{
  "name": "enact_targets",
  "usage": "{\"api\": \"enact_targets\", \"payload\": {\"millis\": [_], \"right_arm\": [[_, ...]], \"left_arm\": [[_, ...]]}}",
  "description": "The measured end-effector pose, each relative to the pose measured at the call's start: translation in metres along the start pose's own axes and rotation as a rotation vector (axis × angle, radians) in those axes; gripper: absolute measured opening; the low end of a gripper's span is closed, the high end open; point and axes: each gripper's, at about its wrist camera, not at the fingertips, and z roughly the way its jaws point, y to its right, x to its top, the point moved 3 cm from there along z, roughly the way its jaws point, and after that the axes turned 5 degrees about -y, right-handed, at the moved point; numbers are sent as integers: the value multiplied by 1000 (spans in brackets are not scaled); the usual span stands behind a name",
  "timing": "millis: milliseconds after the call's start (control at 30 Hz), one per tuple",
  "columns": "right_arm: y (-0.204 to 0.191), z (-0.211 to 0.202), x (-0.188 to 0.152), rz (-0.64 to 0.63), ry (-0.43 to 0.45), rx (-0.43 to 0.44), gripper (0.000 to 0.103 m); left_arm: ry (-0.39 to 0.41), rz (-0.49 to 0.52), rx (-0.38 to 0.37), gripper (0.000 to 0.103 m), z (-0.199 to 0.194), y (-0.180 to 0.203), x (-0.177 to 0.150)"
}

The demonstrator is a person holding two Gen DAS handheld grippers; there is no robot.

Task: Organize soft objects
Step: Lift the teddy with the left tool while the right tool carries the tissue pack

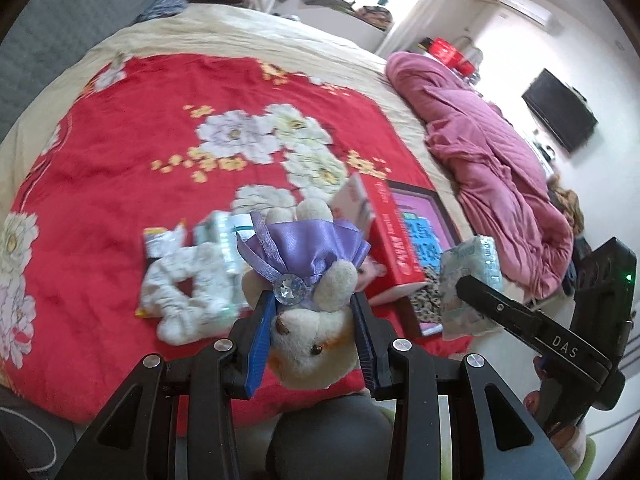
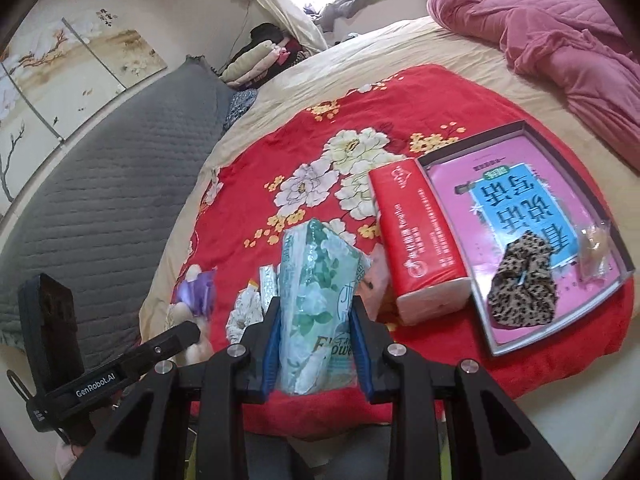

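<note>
Bear (image 1: pixel 312 344): matt plush, w/ glossy satin dress (image 1: pixel 308 246), faceted gem. Tissue pack (image 2: pixel 320 304): shiny plastic film. Blanket (image 2: pixel 400 92): matt cloth. Scrunchie (image 2: pixel 522 292): fuzzy fabric. Gripper pads (image 2: pixel 272 344): ribbed blue.

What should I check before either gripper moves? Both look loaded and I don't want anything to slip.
1. Left gripper grip on the cream plush bear in a purple satin dress: ok, both blue pads press its head.
2. Right gripper grip on the green floral soft tissue pack: ok, clamped on both sides.
3. Free floor in the shallow dark-rimmed pink tray: ok, only the leopard-print fabric scrunchie and a small clear packet occupy its near end.
4. Red tissue pack beside the tray: ok, outside the rim.
5. Bear's clearance above the red floral blanket: cannot tell.
</note>
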Motion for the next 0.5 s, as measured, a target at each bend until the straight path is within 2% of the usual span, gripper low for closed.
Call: {"api": "enact_targets", "payload": {"millis": [500], "right_arm": [[51,-59,16,80,102,-38,32]], "left_arm": [[-34,185,-40,39,23,101,14]]}}
